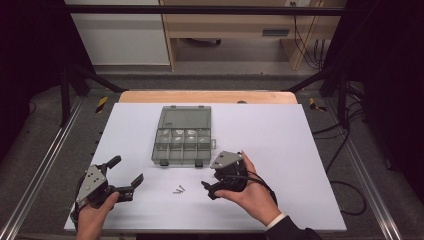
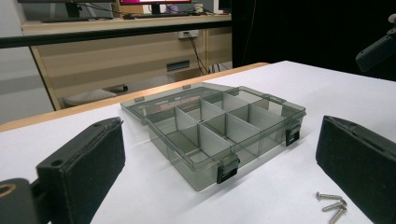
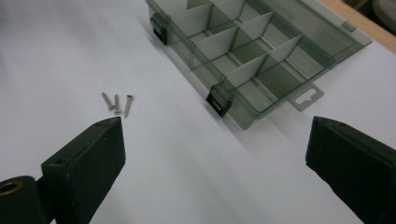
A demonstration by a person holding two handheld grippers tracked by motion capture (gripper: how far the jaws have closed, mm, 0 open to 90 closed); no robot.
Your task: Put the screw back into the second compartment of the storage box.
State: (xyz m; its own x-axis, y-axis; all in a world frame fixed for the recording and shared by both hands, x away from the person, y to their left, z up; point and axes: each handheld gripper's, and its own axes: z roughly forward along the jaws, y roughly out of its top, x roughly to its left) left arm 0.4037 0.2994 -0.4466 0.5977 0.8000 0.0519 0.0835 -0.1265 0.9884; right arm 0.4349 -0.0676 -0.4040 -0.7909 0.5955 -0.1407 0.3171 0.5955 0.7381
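Observation:
A smoky-grey clear compartment box (image 1: pixel 181 145) lies mid-table with its lid (image 1: pixel 185 118) folded flat behind it. Three small screws (image 1: pixel 179 189) lie loose on the white sheet in front of it. My left gripper (image 1: pixel 128 169) is open at the front left, aimed towards the box (image 2: pixel 219 130), with the screws (image 2: pixel 332 205) by its right jaw. My right gripper (image 1: pixel 210 178) is open just right of the screws (image 3: pixel 116 103), low over the sheet, facing the box's front corner (image 3: pixel 219 100). Nothing sits between either pair of jaws. The compartments look empty in both gripper views.
The white sheet (image 1: pixel 280 150) covers a wooden table whose far edge (image 1: pixel 207 96) shows behind the box. Black frame posts (image 1: pixel 65 95) stand at the sides. Cables (image 1: pixel 345 190) trail on the floor at the right, and a wooden desk (image 2: pixel 116 51) stands beyond.

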